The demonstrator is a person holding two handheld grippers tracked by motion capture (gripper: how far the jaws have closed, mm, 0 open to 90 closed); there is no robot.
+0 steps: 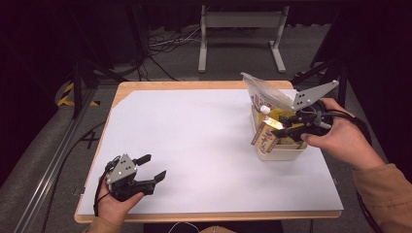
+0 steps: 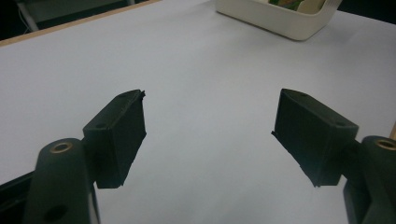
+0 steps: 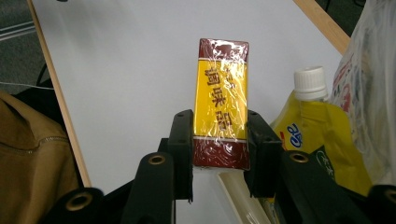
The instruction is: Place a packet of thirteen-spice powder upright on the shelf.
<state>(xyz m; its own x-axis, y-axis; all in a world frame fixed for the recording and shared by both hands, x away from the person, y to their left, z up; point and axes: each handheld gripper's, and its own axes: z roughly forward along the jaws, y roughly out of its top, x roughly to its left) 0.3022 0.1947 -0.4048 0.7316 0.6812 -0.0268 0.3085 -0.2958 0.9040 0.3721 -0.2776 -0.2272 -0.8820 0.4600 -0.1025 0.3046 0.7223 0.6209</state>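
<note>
My right gripper [image 3: 219, 140] is shut on a yellow and dark red box [image 3: 221, 100] wrapped in clear film, its pads [image 3: 184, 135] pressing both long sides. In the high view that box [image 1: 265, 136] hangs at the left rim of a cream bin [image 1: 284, 154], with the right gripper [image 1: 285, 130] above the bin. A yellow pouch with a white cap [image 3: 312, 116] and a clear plastic bag [image 1: 265, 92] stand in the bin. My left gripper [image 1: 151, 167] rests low over the white sheet near the front left, jaws wide apart and empty [image 2: 208, 135].
A white sheet [image 1: 204, 141] covers the wooden table [image 1: 145, 87]. The cream bin [image 2: 280, 21] lies far ahead of the left gripper. A metal stand [image 1: 240, 34] and cables are on the floor beyond the table. A brown sleeve [image 3: 32, 158] is near the front edge.
</note>
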